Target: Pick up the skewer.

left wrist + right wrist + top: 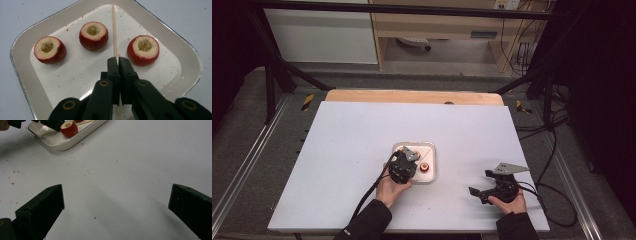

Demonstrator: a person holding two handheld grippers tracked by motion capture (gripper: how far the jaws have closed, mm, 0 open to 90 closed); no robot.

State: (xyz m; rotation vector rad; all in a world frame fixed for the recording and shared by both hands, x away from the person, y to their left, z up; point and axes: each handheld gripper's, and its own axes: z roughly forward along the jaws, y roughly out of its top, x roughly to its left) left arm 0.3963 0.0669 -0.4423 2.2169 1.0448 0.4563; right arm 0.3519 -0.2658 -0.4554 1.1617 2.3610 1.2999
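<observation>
A white square tray [22,62] holds three cored red fruits: one at the left [49,49], one in the middle [93,35] and one at the right [143,49]. A thin wooden skewer [114,30] lies across the tray between the middle and right fruits. My left gripper [117,60] is shut on the near part of this skewer, low over the tray. In the high view the left gripper [408,162] covers the tray's [432,147] left side, with one fruit [425,167] beside it. My right gripper [116,202] stands open over bare table, holding nothing.
The white table [352,140] carries small red crumbs near the tray. In the high view the right gripper [484,192] rests near the front right edge, its cable trailing off to the right. A wooden strip [412,96] runs along the table's far edge.
</observation>
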